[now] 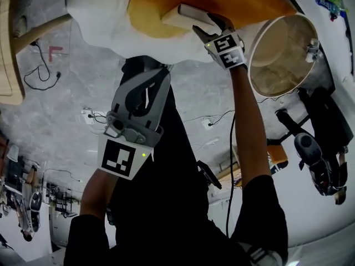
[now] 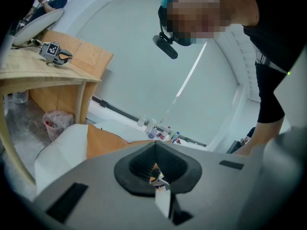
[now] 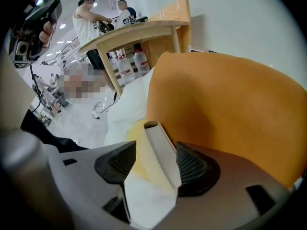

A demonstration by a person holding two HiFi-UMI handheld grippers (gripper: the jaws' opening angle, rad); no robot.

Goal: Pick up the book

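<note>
Book (image 3: 156, 133) lies between the parted fingers of the right gripper (image 3: 156, 153), close against one pad and clear of the other, on an orange cushion (image 3: 225, 109) stretching beyond them, while the left gripper (image 2: 154, 169) has its fingers together, empty.

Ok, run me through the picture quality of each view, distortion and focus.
Head view: heavy fisheye bending, dark corners. Left gripper view: pale, washed-out wall, left hand-held gripper soft near the lens. Right gripper view: book fairly sharp, right hand-held gripper body blurred, edges vignetted.
</note>
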